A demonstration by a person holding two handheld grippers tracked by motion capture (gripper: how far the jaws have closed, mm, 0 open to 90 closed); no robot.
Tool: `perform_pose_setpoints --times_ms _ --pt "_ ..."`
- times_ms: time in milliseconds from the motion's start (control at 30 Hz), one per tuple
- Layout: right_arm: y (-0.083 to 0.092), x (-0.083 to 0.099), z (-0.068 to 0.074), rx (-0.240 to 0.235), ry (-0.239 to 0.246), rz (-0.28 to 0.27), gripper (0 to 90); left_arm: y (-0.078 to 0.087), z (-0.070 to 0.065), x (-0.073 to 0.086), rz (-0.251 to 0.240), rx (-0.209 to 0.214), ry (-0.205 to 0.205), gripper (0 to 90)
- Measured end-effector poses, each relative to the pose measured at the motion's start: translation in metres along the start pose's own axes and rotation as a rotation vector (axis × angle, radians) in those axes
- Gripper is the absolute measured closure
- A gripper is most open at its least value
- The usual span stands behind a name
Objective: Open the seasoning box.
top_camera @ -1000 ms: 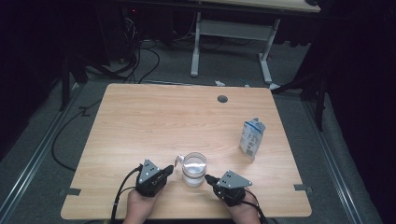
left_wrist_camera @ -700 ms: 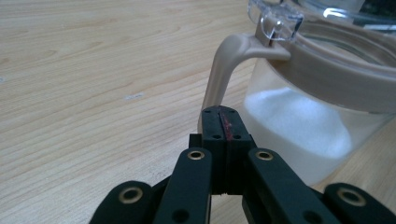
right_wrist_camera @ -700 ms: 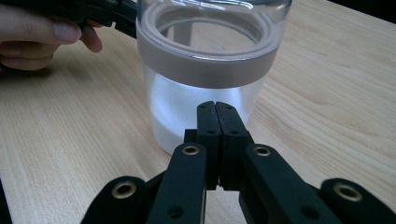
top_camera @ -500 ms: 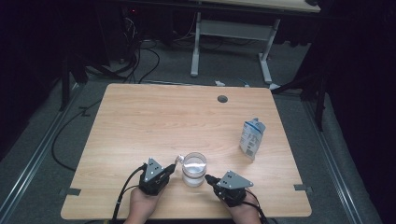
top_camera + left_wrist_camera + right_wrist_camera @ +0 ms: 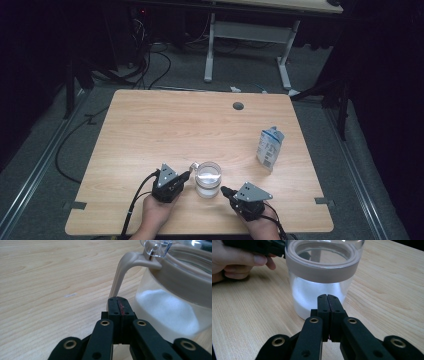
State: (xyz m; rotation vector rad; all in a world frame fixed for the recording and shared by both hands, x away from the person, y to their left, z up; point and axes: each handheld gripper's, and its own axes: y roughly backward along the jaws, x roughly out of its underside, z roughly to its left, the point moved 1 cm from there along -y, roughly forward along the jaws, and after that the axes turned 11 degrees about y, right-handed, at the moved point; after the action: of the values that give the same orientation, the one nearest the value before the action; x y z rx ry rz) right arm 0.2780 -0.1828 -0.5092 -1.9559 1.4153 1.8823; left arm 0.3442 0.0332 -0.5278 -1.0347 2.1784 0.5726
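A clear jar [image 5: 208, 178] with a beige collar and some white powder inside stood on the wooden worktop [image 5: 165, 125], close to its near edge, between the two hands. The left claw [image 5: 186, 175] had its jaws pressed together with nothing between them, and its tip was just beside the beige handle [image 5: 123, 270] on the left side of the jar; whether it touched the handle I could not tell. The right claw [image 5: 224, 190] was also pressed together and empty, pointing at the lower wall of the jar from the right, near to it but seeming apart. In the right gripper view the left hand [image 5: 234, 261] was seen behind the jar. A small blue and white carton [image 5: 269, 147] stood upright toward the right edge of the worktop, well apart from the jar
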Motion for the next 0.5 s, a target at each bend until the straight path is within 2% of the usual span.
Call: perform_pose_setpoints --times_ms 67,267,500 --pt "0.000 0.000 0.000 0.000 -0.001 0.000 89.2 -0.004 -0.001 -0.001 0.002 0.003 0.003 90.0" --pt "0.001 0.000 0.000 -0.001 -0.001 -0.001 89.2 -0.020 -0.005 -0.004 0.014 0.018 -0.028 90.0" --pt "0.002 0.000 0.001 0.000 -0.005 -0.005 89.2 -0.037 -0.006 -0.006 0.029 0.045 -0.032 90.0"
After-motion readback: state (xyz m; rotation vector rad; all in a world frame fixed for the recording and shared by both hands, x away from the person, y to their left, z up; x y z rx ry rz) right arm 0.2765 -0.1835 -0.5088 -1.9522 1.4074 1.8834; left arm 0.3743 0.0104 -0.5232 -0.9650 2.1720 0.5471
